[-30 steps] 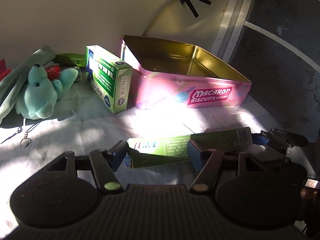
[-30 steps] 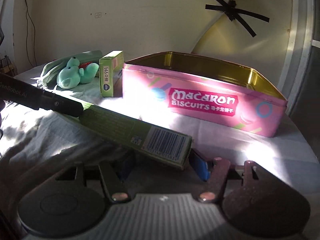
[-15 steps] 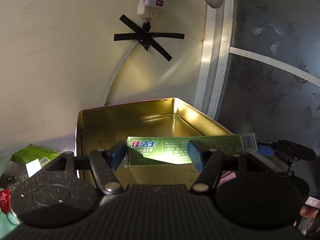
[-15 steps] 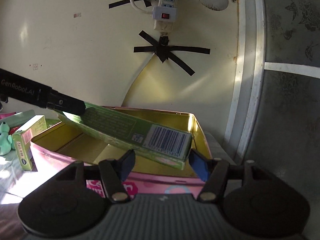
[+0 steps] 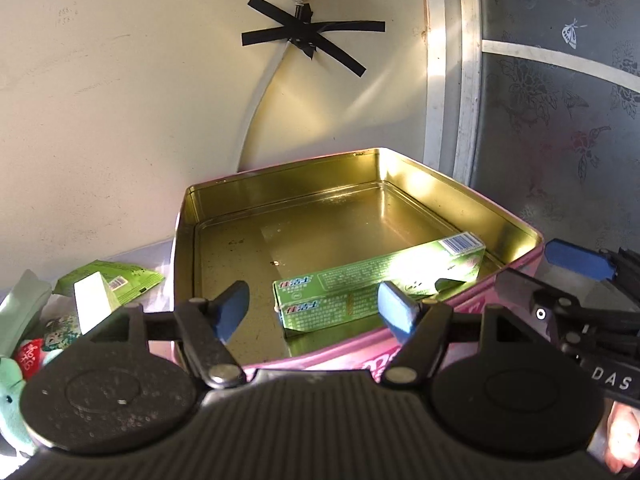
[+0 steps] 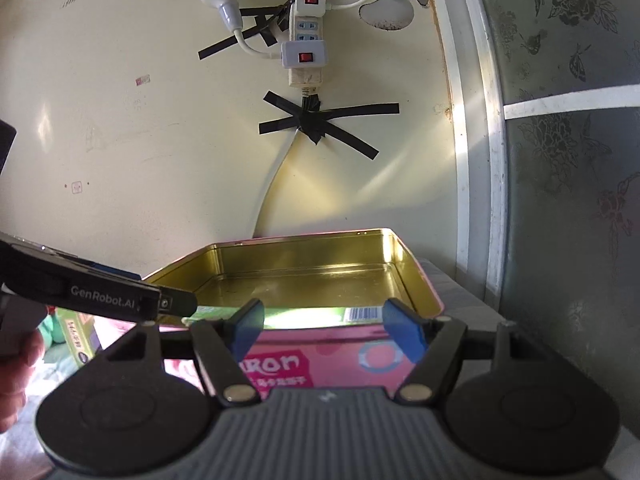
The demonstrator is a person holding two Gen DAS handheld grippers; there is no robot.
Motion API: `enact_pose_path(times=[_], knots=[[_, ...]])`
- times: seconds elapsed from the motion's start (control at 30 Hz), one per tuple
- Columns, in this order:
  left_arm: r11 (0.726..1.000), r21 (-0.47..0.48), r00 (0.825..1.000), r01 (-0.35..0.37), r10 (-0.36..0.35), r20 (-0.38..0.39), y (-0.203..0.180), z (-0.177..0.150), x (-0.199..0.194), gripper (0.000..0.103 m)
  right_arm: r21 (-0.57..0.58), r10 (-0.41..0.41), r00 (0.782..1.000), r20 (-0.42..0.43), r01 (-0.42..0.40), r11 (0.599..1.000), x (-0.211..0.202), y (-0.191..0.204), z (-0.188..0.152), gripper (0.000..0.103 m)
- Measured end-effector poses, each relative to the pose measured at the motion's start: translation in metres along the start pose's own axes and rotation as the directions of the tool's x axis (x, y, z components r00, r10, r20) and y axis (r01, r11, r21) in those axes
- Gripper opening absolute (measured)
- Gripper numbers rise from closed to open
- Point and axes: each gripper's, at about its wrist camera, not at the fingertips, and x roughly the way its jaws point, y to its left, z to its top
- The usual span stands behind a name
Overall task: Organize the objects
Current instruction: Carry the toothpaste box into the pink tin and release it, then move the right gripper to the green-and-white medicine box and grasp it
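Note:
A long green toothpaste box [image 5: 372, 286] lies on the gold floor of the open pink biscuit tin [image 5: 304, 224], along its near wall. My left gripper [image 5: 316, 312] is open and empty just above the near wall, in front of the box. My right gripper [image 6: 326, 326] is open and empty outside the tin's pink front wall [image 6: 344, 354]; the box's top edge [image 6: 320, 314] shows just over the rim. The left gripper's finger [image 6: 120, 300] crosses the right wrist view at left. The right gripper's blue pad [image 5: 576, 260] shows at the right of the left wrist view.
Left of the tin lie a green snack packet [image 5: 116, 280], an upright green-white carton [image 5: 94, 308] and a teal plush toy [image 5: 12, 400]. The wall behind carries taped cable, a power strip [image 6: 304, 44], a bulb and a small fan. A patterned grey door [image 5: 560, 120] stands right.
Both grippers carried the toothpaste box from the table up over the tin, then let go. The box now rests inside the tin and both jaws stand wider, empty.

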Motion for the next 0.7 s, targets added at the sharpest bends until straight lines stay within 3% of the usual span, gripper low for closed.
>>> enact_pose_path(times=[0.13, 0.27, 0.43, 0.63, 0.7], knots=[[0.999, 0.005, 0.999, -0.04, 0.041, -0.003, 0.006, -0.014, -0.024, 0.079, 0.05, 0.083, 0.995, -0.05, -0.081, 0.995, -0.013, 0.006, -0.013, 0.068], [0.995, -0.005, 0.995, -0.097, 0.096, -0.041, 0.02, -0.033, -0.038, 0.08, 0.021, 0.148, 0.979, -0.14, -0.146, 0.989, -0.011, 0.028, -0.035, 0.068], [0.984, -0.05, 0.981, -0.173, 0.168, -0.095, 0.047, -0.06, -0.052, 0.08, 0.021, 0.235, 0.935, -0.264, -0.238, 0.971, 0.002, 0.058, -0.055, 0.068], [0.947, -0.131, 0.949, -0.292, 0.27, -0.162, 0.094, -0.093, -0.065, 0.08, 0.01, 0.29, 0.884, -0.367, -0.308, 0.951, 0.014, 0.102, -0.066, 0.068], [0.933, -0.158, 0.939, -0.324, 0.296, -0.177, 0.109, -0.101, -0.069, 0.08, -0.019, 0.293, 0.875, -0.385, -0.324, 0.946, 0.015, 0.117, -0.07, 0.068]])
